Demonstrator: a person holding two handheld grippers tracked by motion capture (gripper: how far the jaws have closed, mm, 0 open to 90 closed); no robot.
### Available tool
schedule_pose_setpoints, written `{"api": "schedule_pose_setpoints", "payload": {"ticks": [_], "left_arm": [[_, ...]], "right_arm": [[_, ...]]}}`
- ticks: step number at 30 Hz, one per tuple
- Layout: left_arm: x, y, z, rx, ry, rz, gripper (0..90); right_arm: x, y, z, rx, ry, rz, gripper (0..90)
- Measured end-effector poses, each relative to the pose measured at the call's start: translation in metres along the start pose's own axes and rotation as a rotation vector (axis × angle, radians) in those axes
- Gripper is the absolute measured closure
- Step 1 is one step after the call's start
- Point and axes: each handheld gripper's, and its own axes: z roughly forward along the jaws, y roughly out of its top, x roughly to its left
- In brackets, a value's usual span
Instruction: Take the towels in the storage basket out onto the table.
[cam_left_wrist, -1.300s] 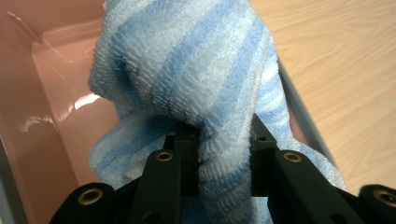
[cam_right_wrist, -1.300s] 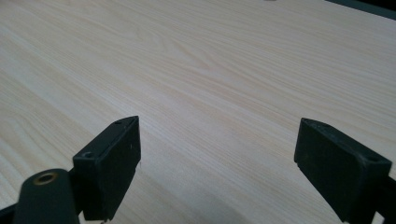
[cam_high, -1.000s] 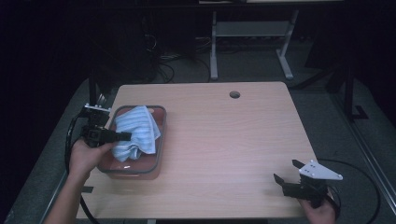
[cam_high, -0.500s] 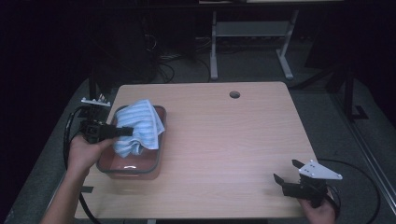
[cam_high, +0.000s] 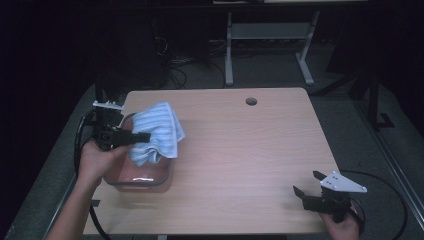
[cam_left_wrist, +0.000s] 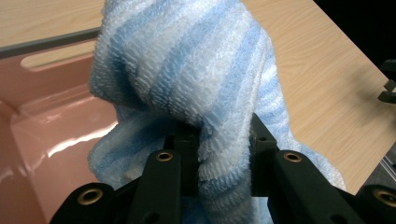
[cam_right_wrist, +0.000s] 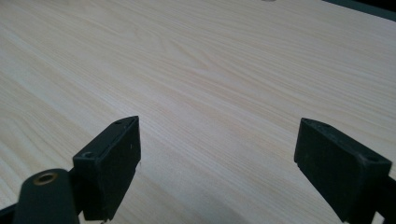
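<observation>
Left gripper (cam_high: 142, 136) pinches the striped towel (cam_high: 159, 131) — seemingly clear above the pink tub (cam_high: 150, 181); right gripper (cam_high: 305, 184) spread.

Towel (cam_high: 157, 131): pale blue and white stripes, terry weave. Tub (cam_high: 142, 176): translucent pink, grey rim. Table (cam_high: 250, 150): light wood grain with a dark round hole. Both grippers black; right gripper (cam_high: 306, 184) carries a grey plate

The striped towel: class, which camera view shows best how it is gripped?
The left gripper view: the left claw pinches a fold of the striped towel up close. The high view shows the whole towel hanging over the pink bin.
</observation>
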Motion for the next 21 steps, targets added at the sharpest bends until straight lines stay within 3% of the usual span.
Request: {"api": "schedule_pose_setpoints", "payload": {"ticks": [16, 21], "left_arm": [[-0.019, 0.013, 0.018, 0.023, -0.042, 0.044, 71.3], [-0.023, 0.016, 0.028, 0.027, -0.065, 0.035, 71.4]], "right_arm": [[-0.001, 0.000, -0.001, -0.008, -0.002, -0.005, 14.2], [-0.001, 0.001, -0.002, -0.011, -0.003, -0.004, 14.2]]}}
